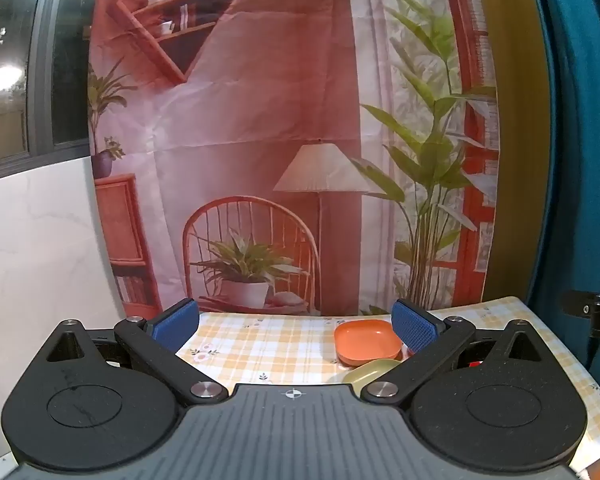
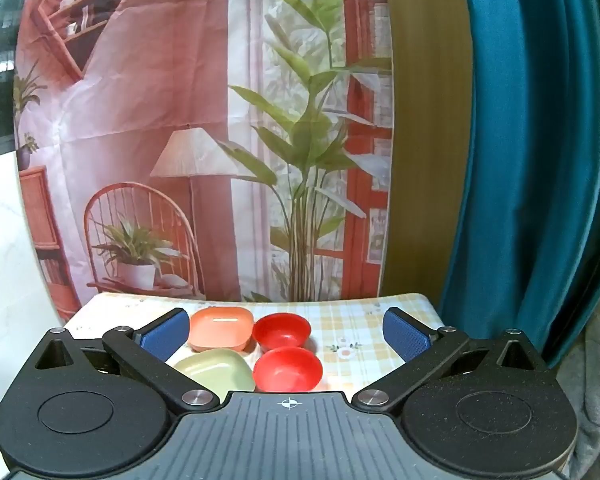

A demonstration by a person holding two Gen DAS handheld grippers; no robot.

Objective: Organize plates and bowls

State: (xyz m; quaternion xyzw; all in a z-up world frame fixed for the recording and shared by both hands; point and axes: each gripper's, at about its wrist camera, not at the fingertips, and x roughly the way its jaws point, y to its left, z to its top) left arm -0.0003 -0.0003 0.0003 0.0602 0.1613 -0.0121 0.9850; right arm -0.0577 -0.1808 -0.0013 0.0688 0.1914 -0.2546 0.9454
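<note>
**Both grippers wide and empty above four dishes**

The right gripper point(image 2: 288, 334) hangs with its blue pads point(image 2: 406, 336) spread as far apart as they go, nothing between them and nothing touching them. Just past its body, in the gap between the fingers, four dishes sit in a tight square on the checked cloth of the surface point(image 2: 364, 320). Nearest on the left is a pale green plate point(image 2: 216, 368), squarish with rounded corners, partly hidden behind the left finger. Behind it lies an orange plate point(image 2: 220, 328) of the same shape. To the right of the green plate stands a red bowl point(image 2: 288, 368), and behind that a second red bowl point(image 2: 282, 330). All four look empty. The dishes are close together; whether their rims touch I cannot tell.

The left gripper point(image 1: 296, 326) is likewise fully spread and holds nothing. From its side the orange plate point(image 1: 366, 340) shows just inside its right pad point(image 1: 414, 326), and a sliver of the green plate point(image 1: 370, 372) peeks out behind the right finger's arm. The bowls are hidden there.

Beyond the surface hangs a printed backdrop point(image 2: 160, 120) of a room with a lamp, a chair and plants. A teal curtain point(image 2: 540, 160) falls at the right.
</note>
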